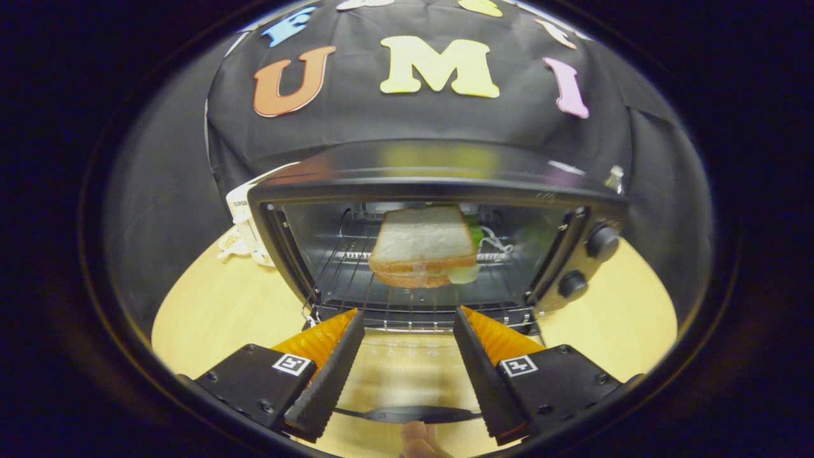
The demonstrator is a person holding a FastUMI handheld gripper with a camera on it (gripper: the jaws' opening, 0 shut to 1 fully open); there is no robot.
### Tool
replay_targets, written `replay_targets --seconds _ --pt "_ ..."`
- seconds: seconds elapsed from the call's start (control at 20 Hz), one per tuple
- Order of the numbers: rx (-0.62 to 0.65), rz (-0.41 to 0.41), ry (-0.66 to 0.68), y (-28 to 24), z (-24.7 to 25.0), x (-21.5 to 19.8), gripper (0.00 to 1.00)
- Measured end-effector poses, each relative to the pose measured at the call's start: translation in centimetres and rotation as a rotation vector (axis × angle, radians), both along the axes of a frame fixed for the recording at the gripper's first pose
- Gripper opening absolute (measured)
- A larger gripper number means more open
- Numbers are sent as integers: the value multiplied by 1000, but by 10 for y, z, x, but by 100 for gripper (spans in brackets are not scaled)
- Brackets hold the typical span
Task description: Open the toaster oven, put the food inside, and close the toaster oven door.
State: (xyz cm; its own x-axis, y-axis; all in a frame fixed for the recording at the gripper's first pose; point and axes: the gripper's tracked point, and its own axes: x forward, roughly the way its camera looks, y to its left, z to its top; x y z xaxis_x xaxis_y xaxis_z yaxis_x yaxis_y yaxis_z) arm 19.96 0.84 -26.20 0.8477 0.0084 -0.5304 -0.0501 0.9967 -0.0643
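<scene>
I see the sandwich (425, 248) resting on the rack inside the open toaster oven (432, 184); my tongs (408, 321) are spread wide, empty, above the lowered door (407, 362), which is left to close.

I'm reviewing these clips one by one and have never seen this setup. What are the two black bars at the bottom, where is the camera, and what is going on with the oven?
The camera rides on a hand-held gripper and looks forward along its two black fingers, which stand apart with nothing between them. Ahead, on a pale wooden table, sits a toaster oven with two knobs. Its glass door lies folded down beneath the fingers, with the door handle nearest the camera. A sandwich rests on the wire rack inside. A fingertip shows by the handle.
</scene>
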Motion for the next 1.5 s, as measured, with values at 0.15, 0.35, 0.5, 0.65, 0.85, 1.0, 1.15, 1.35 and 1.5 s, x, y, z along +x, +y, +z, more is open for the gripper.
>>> replay_targets --seconds 0.15,0.35,0.5,0.65,0.85,1.0,1.15,1.35,1.5 --pt "-21 -3 -3 -7 14 -32 93" --pt "10 3 10 -9 19 -65 93" --pt "-3 -10 31 -13 11 -84 93" --pt "-18 -16 47 -12 -3 -97 93" --pt "8 -9 103 -4 -30 -104 93" --pt "45 -27 156 -1 -51 -104 93" --pt "91 -51 204 3 -66 -106 93" --pt "98 -73 224 0 -80 -102 92" --pt "114 -87 183 2 -75 -95 90"
